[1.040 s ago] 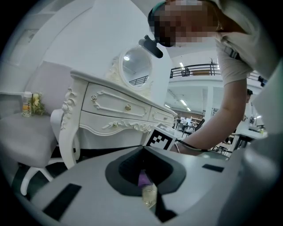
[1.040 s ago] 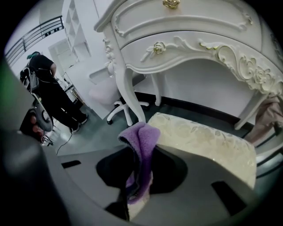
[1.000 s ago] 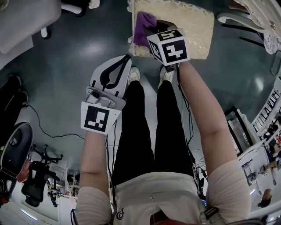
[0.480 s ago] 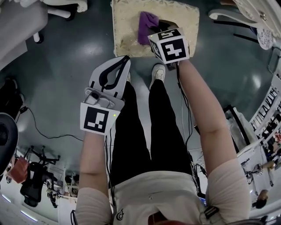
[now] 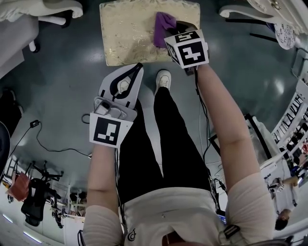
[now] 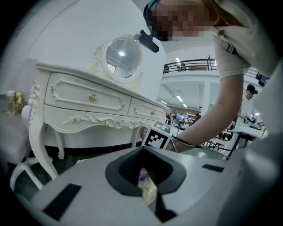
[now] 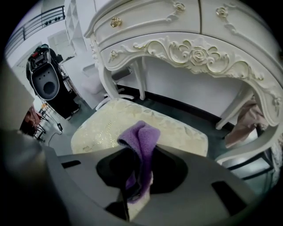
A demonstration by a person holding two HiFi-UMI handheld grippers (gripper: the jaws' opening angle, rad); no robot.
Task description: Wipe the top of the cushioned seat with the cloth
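Observation:
The cushioned seat (image 5: 126,33) is cream and gold and stands on the dark floor at the top of the head view. My right gripper (image 5: 169,30) is shut on a purple cloth (image 5: 162,25) over the right half of the seat top. In the right gripper view the cloth (image 7: 140,142) bunches up between the jaws, with the seat (image 7: 106,121) just beyond. My left gripper (image 5: 138,67) hangs lower left, short of the seat, its jaws shut together on nothing. Through its narrow gap the left gripper view shows a sliver of cloth (image 6: 143,174) and seat (image 6: 148,192).
A white carved dressing table (image 7: 185,48) with a round mirror (image 6: 120,55) stands behind the seat. White chair legs (image 5: 243,13) are at the right, a black chair (image 7: 44,81) at the left. A cable (image 5: 53,144) lies on the floor. The person's shoe (image 5: 162,79) is close to the seat's front edge.
The right gripper and cloth have gone from the seat's left edge across to its right half. The person has stepped, and the seat sits further left in view. The left gripper stays shut.

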